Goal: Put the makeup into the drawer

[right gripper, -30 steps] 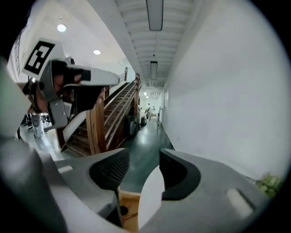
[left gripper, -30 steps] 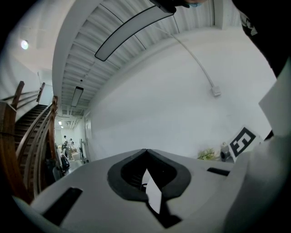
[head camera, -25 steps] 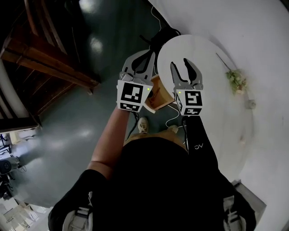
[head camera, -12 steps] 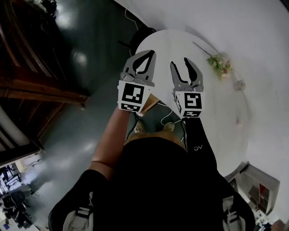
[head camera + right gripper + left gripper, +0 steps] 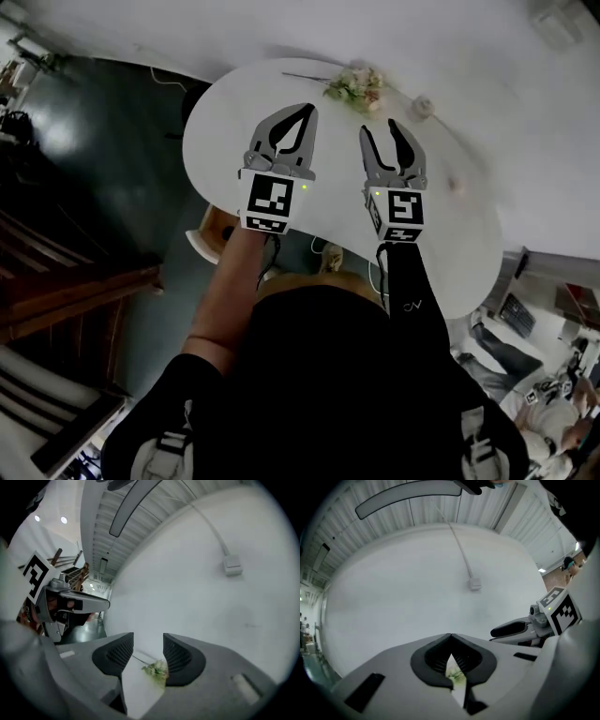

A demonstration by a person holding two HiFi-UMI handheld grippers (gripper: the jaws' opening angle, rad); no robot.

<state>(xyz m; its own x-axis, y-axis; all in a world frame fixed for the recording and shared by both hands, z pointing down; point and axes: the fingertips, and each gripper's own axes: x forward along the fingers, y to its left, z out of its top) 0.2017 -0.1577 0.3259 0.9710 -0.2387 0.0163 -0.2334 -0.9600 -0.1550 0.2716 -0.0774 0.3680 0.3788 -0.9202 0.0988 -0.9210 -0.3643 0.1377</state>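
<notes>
- Head view, steeply down: a white round tabletop (image 5: 217, 141) fills the middle, set close against a pale wall, with dark floor to the left.
- Below its near edge a light wooden piece (image 5: 208, 236) juts out. It may be the drawer, though I cannot tell.
- Left gripper (image 5: 306, 110) is held level above the tabletop, its fingers clenched tip to tip on nothing.
- Right gripper (image 5: 378, 129) hovers beside it with fingers released and a clear gap between them, likely ready for a first pick.
- A flower sprig (image 5: 354, 87) lies at the far edge, ahead of both grippers.
- Two small items, one pale (image 5: 424, 106) and one pinkish (image 5: 457, 185), sit toward the right. They may be the makeup but are too small to tell, and neither is held.
</notes>
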